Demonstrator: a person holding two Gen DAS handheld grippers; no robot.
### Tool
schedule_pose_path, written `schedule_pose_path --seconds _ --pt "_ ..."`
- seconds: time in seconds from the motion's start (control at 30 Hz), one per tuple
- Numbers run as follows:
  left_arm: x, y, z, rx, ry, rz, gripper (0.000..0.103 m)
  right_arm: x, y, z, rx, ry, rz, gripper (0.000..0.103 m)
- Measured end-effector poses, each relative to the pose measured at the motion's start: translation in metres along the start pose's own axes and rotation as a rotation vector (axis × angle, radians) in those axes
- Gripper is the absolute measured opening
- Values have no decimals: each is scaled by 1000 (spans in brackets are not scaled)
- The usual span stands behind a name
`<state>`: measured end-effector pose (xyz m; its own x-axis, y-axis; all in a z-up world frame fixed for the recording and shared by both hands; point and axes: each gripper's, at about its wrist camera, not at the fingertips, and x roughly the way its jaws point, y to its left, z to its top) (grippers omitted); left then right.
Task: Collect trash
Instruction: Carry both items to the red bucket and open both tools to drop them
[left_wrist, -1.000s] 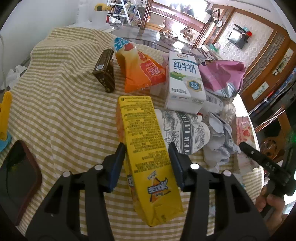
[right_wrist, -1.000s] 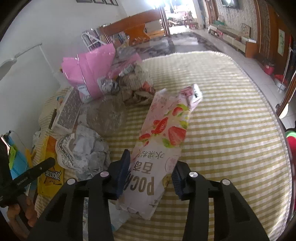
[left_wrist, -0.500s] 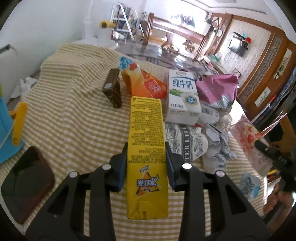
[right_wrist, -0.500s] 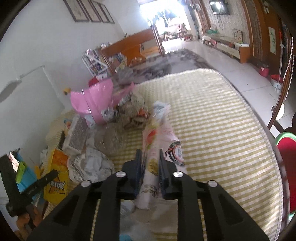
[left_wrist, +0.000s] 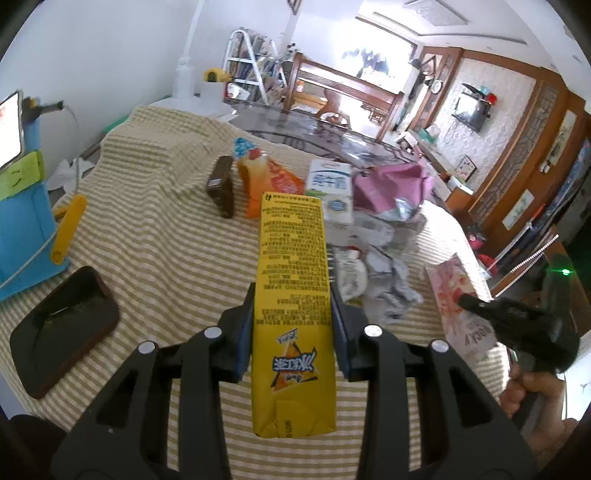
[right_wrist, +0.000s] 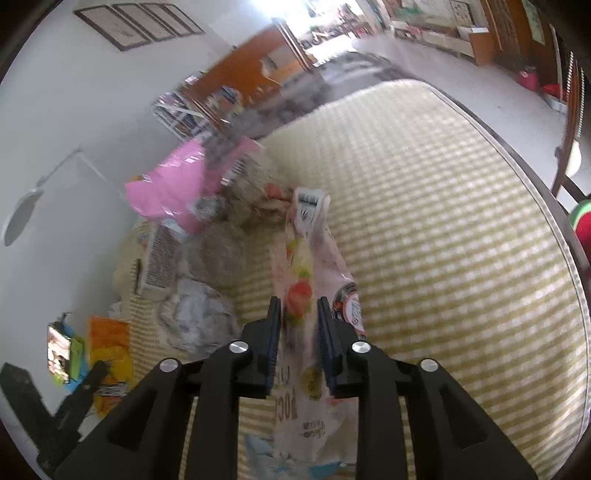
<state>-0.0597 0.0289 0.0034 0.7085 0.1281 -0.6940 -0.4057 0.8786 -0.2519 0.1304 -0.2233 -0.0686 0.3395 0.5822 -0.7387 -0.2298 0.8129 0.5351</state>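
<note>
Left gripper (left_wrist: 293, 325): jaws clenched on tall yellow cardboard drink carton (left_wrist: 293, 295), held above the checked-cloth tabletop (left_wrist: 155, 236). Right gripper (right_wrist: 298, 332): jaws clamped on pink strawberry-print snack bag (right_wrist: 314, 266), squeezed narrow, hanging over tabletop. Rest of trash heaped toward far edge: white milk carton (left_wrist: 330, 188), orange chip bag (left_wrist: 269, 177), crumpled grey paper (left_wrist: 391, 273), pink wrapper (left_wrist: 388, 184). Black phone (left_wrist: 64, 325) near left edge.

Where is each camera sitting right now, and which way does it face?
Left wrist: on the left gripper, facing across the table; it holds the yellow carton; the right gripper and hand show.
Right wrist: on the right gripper, clamping the strawberry bag; the left gripper shows.
Both see the pink bag.
</note>
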Motion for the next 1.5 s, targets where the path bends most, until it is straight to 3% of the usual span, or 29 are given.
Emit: schedule_pose_path --seconds 0.03,0.07,0.1,0.17,0.2,0.3,0.43,0.6,0.97,1.17,1.23,1.27,1.33,1.5 --pt "0 -5 -1 10 2 -5 35 3 0 -1 10 12 1 57" --pt "0 -9 -1 18 4 -10 35 5 1 -2 8 21 4 59" --pt "1 -15 -2 28 8 -18 35 7 3 -2 -2 29 -4 59" --pt "1 -23 -4 39 13 -28 35 11 10 -2 -51 35 -59 33" --pt "0 -28 -5 45 15 -35 35 11 13 -2 -74 39 -79 32" --pt "-2 -44 -3 64 19 -69 35 0 12 -2 -63 7 -38 31" --pt "-6 -75 0 107 17 -140 35 -40 2 7 -39 -117 2 31" --pt "-2 -126 -7 197 46 -249 35 -99 -45 13 77 -230 36 31" --pt "63 -287 -50 347 281 -508 35 -197 -194 -14 458 -425 -212 31" --pt "85 -360 -80 497 368 -585 35 -198 -215 -21 557 -426 -241 34" --pt "88 -367 -83 508 369 -582 38 -202 -222 -25 586 -446 -242 38" --pt "91 -368 -83 507 369 -582 49 -205 -222 -23 594 -459 -248 45" --pt "91 -362 -79 479 365 -592 60 -206 -225 -19 591 -474 -251 48" --pt "97 -347 -72 434 360 -566 61 -203 -222 -12 564 -476 -239 55"
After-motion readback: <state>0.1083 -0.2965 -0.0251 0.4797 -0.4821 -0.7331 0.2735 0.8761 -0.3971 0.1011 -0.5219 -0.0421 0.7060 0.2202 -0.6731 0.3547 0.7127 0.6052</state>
